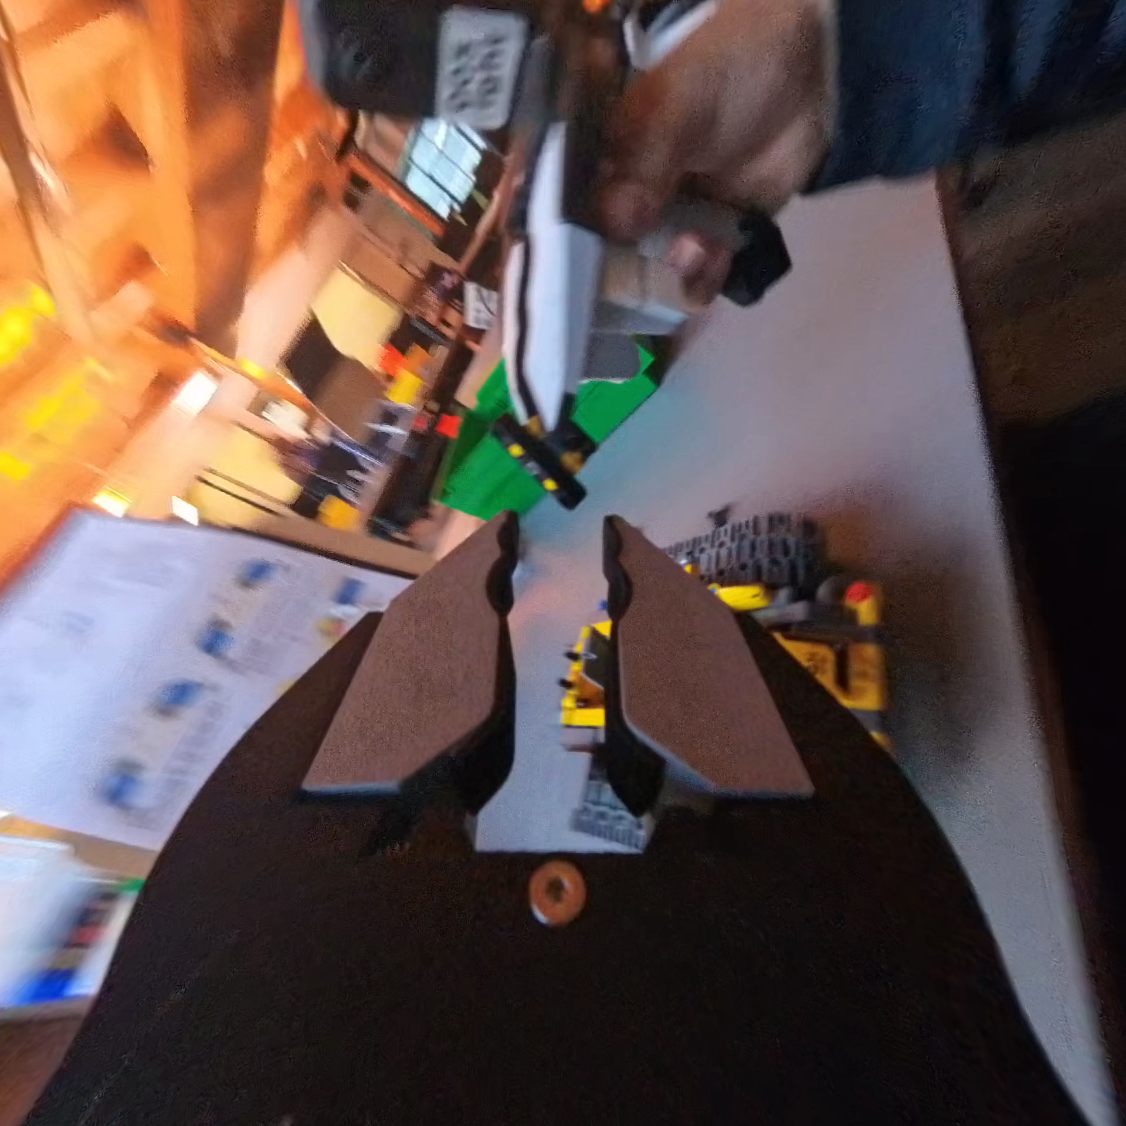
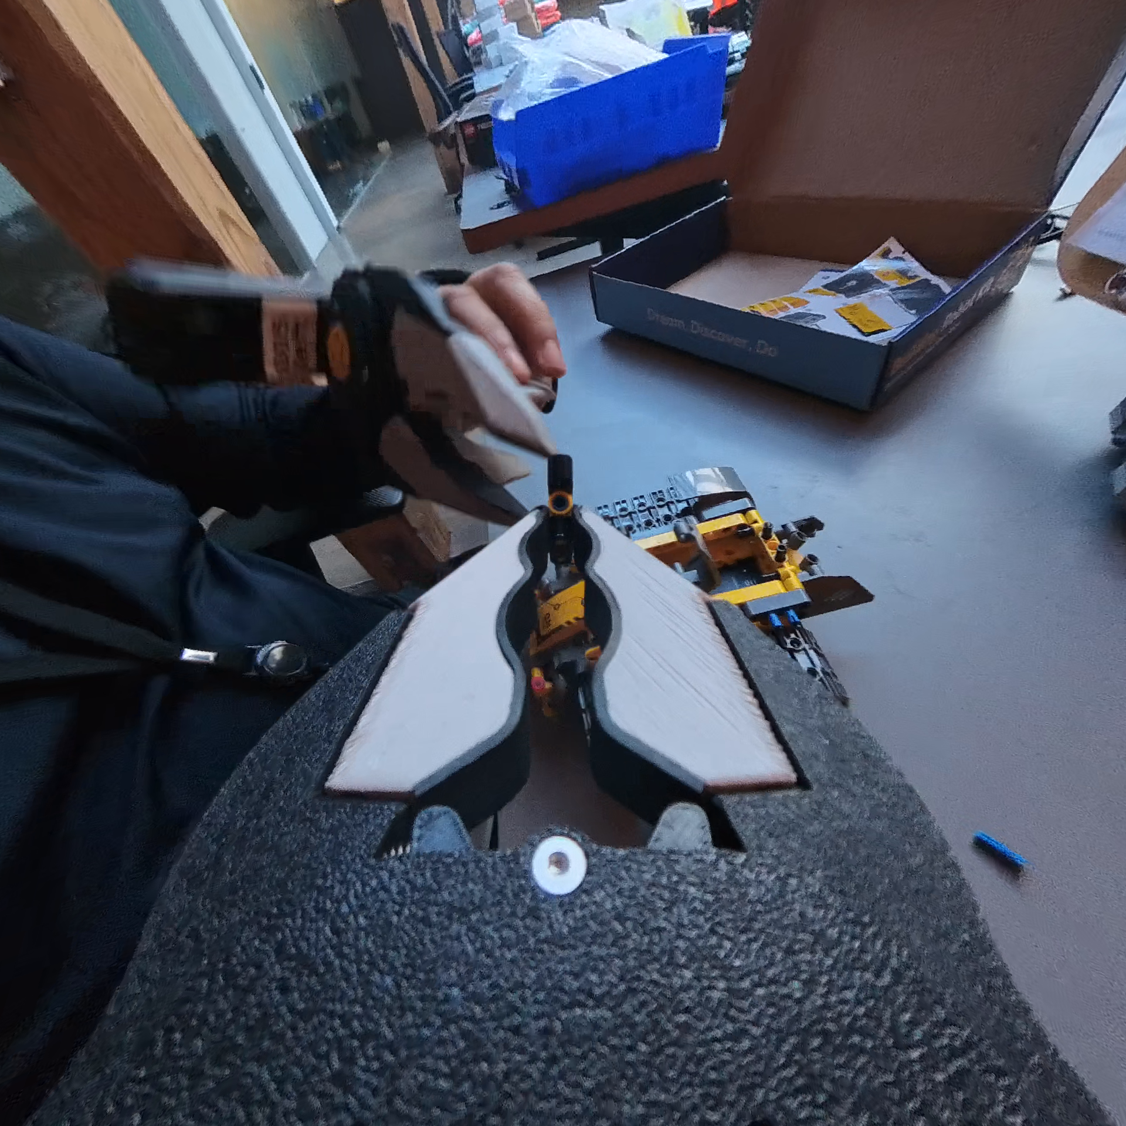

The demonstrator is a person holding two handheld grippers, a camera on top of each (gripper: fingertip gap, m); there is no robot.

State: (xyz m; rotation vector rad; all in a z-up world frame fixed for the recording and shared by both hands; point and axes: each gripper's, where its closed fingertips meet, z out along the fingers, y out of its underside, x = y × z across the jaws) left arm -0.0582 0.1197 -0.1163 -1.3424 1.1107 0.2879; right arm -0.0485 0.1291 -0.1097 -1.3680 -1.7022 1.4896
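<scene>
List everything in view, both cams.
beam: 1, black with yellow pins, clamped in the right gripper's tips
model: 1, yellow and black bricks, on the table beyond the right gripper
pin: 1, blue, loose on the table, right side
box: 1, blue outside, open, far right, printed sheets inside
bin: 1, blue, background
booklet: 1, white pages, left of the left gripper, blurred
green thing: 1, behind the beam, too blurred to identify
table: 1, dark
left gripper: open, empty, tip close to the beam's top
right gripper: shut on the beam
hands: 2, left, right, dark sleeves
</scene>
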